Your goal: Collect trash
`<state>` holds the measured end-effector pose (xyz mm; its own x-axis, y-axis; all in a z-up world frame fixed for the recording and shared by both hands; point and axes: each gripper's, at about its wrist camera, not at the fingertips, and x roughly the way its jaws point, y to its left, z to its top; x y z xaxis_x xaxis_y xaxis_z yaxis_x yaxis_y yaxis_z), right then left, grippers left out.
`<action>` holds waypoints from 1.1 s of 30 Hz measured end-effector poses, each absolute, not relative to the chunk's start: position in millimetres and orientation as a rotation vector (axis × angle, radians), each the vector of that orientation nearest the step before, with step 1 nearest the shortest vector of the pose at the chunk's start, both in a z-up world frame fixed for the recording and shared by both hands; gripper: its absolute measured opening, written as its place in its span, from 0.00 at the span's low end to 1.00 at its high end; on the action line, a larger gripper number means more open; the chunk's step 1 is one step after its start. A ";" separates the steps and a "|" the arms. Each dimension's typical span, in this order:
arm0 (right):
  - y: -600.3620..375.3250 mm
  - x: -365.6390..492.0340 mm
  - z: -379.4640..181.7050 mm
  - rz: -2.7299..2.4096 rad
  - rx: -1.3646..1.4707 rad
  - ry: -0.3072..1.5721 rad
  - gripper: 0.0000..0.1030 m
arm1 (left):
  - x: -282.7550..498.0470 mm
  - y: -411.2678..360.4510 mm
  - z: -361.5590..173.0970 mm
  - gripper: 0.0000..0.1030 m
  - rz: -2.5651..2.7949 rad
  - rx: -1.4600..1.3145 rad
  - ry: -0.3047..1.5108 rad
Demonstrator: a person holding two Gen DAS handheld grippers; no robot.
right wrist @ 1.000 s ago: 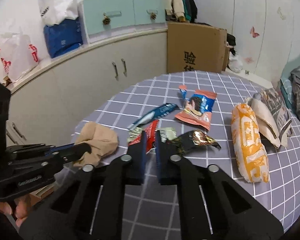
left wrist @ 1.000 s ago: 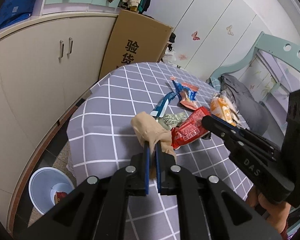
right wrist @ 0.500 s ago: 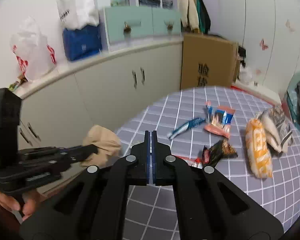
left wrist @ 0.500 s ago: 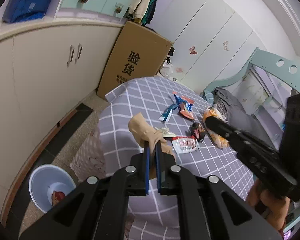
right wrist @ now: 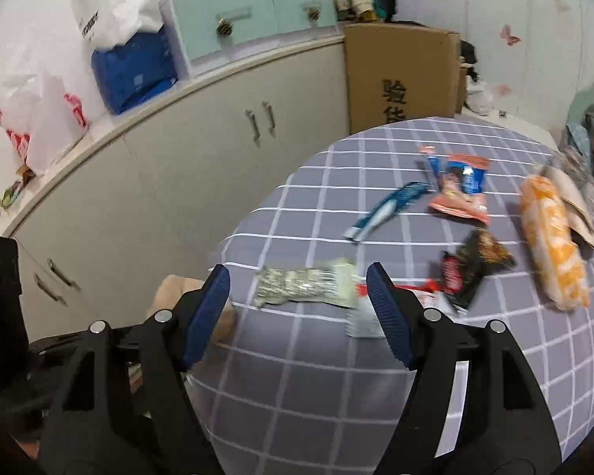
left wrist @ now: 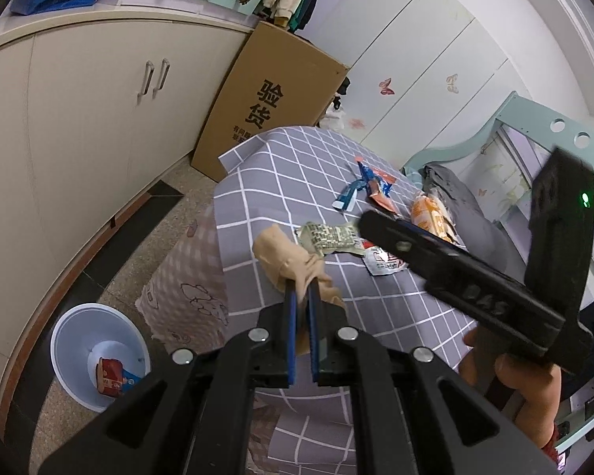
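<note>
left gripper [left wrist: 303,297] pinches the tan crumpled wad [left wrist: 293,261] above the table edge [left wrist: 225,237], bin [left wrist: 95,356] at 8 o'clock; right gripper [right wrist: 299,277] gapes wide over the grey-green wrapper [right wrist: 305,287]

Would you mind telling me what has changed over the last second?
The right gripper let go of the red wrapper, rose and opened wide. The left gripper lifted back toward the table edge, still clamping the tan wad. The other wrappers stayed put.
</note>
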<state>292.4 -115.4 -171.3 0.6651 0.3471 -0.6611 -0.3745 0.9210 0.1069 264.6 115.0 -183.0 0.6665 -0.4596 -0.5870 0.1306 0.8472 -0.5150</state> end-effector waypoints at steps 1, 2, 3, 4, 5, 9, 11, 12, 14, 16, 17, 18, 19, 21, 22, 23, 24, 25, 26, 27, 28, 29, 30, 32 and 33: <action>-107.2 295.1 -173.9 0.407 -0.062 0.737 0.69 | 264.5 115.4 -183.4 0.05 -0.346 -0.457 0.776; -101.8 297.3 -176.3 0.406 -0.080 0.740 0.69 | 264.2 115.9 -183.7 0.05 -0.342 -0.456 0.776; -95.4 301.6 -180.7 0.399 -0.102 0.751 0.69 | 264.2 116.6 -184.3 0.05 -0.338 -0.455 0.776; -92.9 305.4 -184.2 0.393 -0.112 0.761 0.69 | 264.0 116.9 -184.8 0.05 -0.336 -0.454 0.776; -89.9 310.6 -190.5 0.392 -0.121 0.783 0.68 | 264.5 117.9 -185.3 0.05 -0.331 -0.455 0.775; -90.4 319.6 -197.4 0.347 -0.153 0.825 0.49 | 263.9 122.9 -186.7 0.05 -0.314 -0.453 0.771; -90.3 320.3 -198.5 0.352 -0.159 0.829 0.45 | 264.0 128.0 -187.1 0.05 -0.312 -0.471 0.768; -88.5 319.2 -198.5 0.355 -0.177 0.825 0.42 | 263.8 131.2 -187.4 0.05 -0.311 -0.478 0.766; -84.5 315.1 -197.4 0.370 -0.205 0.807 0.32 | 261.9 138.6 -187.1 0.05 -0.297 -0.485 0.758; -78.1 310.0 -197.8 0.362 -0.251 0.792 0.27 | 257.7 149.7 -187.4 0.05 -0.279 -0.499 0.751; -76.3 309.4 -197.9 0.363 -0.259 0.788 0.25 | 255.4 155.7 -187.9 0.05 -0.269 -0.508 0.748; -75.1 308.9 -198.1 0.364 -0.262 0.787 0.24 | 252.5 163.2 -188.4 0.05 -0.248 -0.516 0.743; -75.3 308.7 -198.0 0.368 -0.259 0.786 0.22 | 249.5 171.7 -188.9 0.05 -0.225 -0.521 0.737; -76.3 307.9 -196.7 0.375 -0.248 0.780 0.20 | 245.5 185.7 -190.2 0.05 -0.187 -0.535 0.733; -77.3 307.4 -196.1 0.378 -0.243 0.776 0.20 | 243.7 192.6 -191.0 0.05 -0.172 -0.542 0.731; -78.5 307.0 -195.2 0.388 -0.225 0.774 0.19 | 241.6 200.6 -192.8 0.05 -0.156 -0.550 0.729; -79.3 305.8 -194.5 0.394 -0.216 0.772 0.18 | 240.6 205.7 -194.3 0.05 -0.144 -0.555 0.732; -78.2 305.0 -193.2 0.403 -0.208 0.769 0.17 | 239.7 209.8 -195.8 0.05 -0.135 -0.560 0.734; -77.6 303.8 -190.9 0.416 -0.194 0.763 0.17 | 238.2 214.6 -198.1 0.05 -0.127 -0.567 0.736; -76.2 302.8 -189.1 0.428 -0.185 0.765 0.17 | 237.5 217.1 -199.6 0.05 -0.125 -0.571 0.738; -75.2 301.5 -187.1 0.437 -0.177 0.761 0.17 | 236.8 219.2 -200.9 0.05 -0.121 -0.575 0.740; -72.9 299.0 -183.6 0.442 -0.175 0.747 0.17 | 236.1 221.5 -202.5 0.05 -0.116 -0.579 0.744; -70.8 298.3 -181.5 0.452 -0.174 0.749 0.16 | 235.7 223.2 -203.8 0.05 -0.115 -0.582 0.748; -70.1 296.9 -176.2 0.477 -0.143 0.741 0.16 | 234.7 225.2 -205.2 0.05 -0.112 -0.586 0.749; -68.9 296.7 -174.1 0.491 -0.133 0.743 0.16 | 234.3 226.6 -205.9 0.05 -0.109 -0.588 0.749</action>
<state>296.7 -68.9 -174.1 0.6294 0.3809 -0.6773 -0.4731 0.8793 0.0549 234.3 226.6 -205.9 0.7349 -0.2966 -0.6099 -0.1110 0.8345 -0.5397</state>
